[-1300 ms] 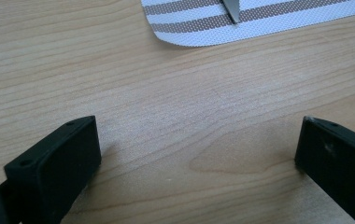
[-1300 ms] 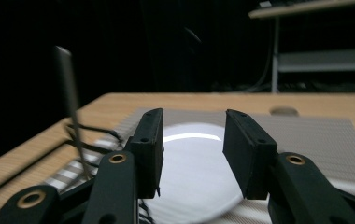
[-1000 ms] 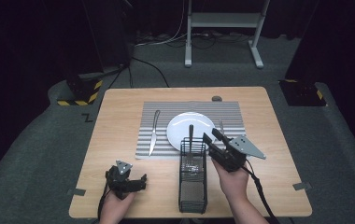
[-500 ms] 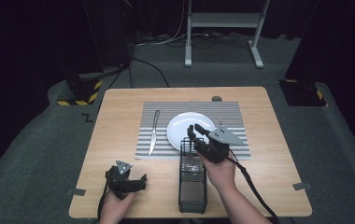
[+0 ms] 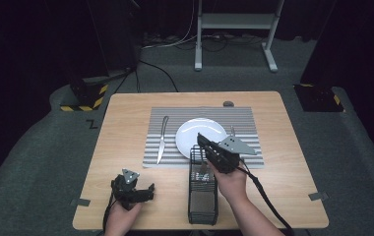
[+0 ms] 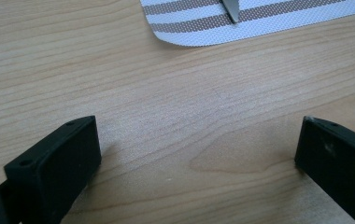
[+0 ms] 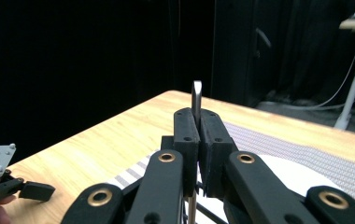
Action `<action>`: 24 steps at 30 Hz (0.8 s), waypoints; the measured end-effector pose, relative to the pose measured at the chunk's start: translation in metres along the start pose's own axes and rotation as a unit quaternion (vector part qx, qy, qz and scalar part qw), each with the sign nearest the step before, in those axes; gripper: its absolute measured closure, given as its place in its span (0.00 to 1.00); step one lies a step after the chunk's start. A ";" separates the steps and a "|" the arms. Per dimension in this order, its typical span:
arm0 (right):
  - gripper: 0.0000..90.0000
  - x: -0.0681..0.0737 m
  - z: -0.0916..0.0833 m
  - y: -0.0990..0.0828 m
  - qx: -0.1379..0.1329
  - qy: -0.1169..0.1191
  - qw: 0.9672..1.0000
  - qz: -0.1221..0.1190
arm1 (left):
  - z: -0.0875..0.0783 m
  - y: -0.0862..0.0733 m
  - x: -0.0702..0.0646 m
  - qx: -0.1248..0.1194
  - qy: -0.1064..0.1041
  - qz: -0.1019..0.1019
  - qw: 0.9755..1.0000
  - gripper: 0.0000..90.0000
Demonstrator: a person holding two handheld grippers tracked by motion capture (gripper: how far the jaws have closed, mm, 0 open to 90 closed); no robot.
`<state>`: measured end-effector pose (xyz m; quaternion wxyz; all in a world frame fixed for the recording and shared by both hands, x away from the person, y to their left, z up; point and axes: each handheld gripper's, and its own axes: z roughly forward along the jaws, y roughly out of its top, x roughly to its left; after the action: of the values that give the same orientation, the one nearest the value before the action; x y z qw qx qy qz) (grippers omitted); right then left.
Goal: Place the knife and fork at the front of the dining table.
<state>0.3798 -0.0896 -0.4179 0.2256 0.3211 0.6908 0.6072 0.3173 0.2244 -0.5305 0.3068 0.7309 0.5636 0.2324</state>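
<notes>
A: Where are the two grippers?

B: The left gripper [image 5: 148,189] sits low on the table [image 5: 126,123] near its front edge, in the person's left hand [image 5: 122,216]. The right gripper [image 5: 201,142] is up over the far end of the wire basket [image 5: 202,206], held by the right hand [image 5: 232,182].

A: How do the jaws stand?

B: In the left gripper view the left gripper [image 6: 196,149] has its jaws wide apart, with bare wood between them. In the right gripper view the right gripper [image 7: 197,126] has its jaws pressed together on a thin metal handle [image 7: 196,95] that sticks up above them; it looks like a piece of cutlery, but which kind I cannot tell.

A: And the rest of that piece?

B: A thin shaft runs down below the jaws in the right gripper view. In the high view it seems to hang in the top of the basket, too small to make out clearly.

A: What else is on the table?

B: A striped mat [image 5: 175,115] lies across the middle. A white plate [image 5: 195,130] sits on it, just beyond the basket, and a knife [image 5: 162,140] lies on the mat to the plate's left, apart from it. The knife tip [image 6: 230,9] and a mat corner [image 6: 189,28] show at the top of the left gripper view. A fork [image 5: 233,132] lies on the mat just right of the plate, partly behind the gripper's grey plate [image 5: 234,145]. A small dark object [image 5: 228,103] sits just beyond the mat's far edge
</notes>
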 end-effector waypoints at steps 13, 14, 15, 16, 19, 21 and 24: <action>0.97 0.005 -0.033 0.037 -0.084 0.019 0.996 0.006 | 0.000 0.000 0.000 0.000 0.000 0.000 1.000 0.00; 0.97 0.008 -0.041 0.048 -0.100 0.019 0.995 0.000 | 0.000 0.000 0.000 0.001 0.000 0.000 1.000 0.00; 0.97 0.008 -0.041 0.048 -0.100 0.019 0.995 0.000 | 0.000 0.000 0.000 0.000 0.000 0.000 1.000 0.00; 0.97 0.010 -0.047 0.057 -0.115 0.017 0.993 -0.003 | 0.000 0.000 0.000 0.000 0.000 0.000 1.000 0.00; 0.97 0.013 -0.058 0.069 -0.136 0.012 0.991 -0.008 | 0.000 0.000 0.000 0.000 0.000 0.000 1.000 0.00; 0.97 0.014 -0.061 0.072 -0.140 0.008 0.990 -0.007 | 0.000 0.000 0.000 0.000 0.000 0.000 1.000 0.01; 0.97 0.013 -0.070 0.077 -0.159 0.001 0.987 -0.008 | 0.000 0.000 0.000 0.000 0.000 0.000 1.000 0.00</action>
<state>0.3343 -0.1246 -0.3296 0.2779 0.2755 0.5881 0.7078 0.3174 0.2244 -0.5305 0.3065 0.7310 0.5637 0.2322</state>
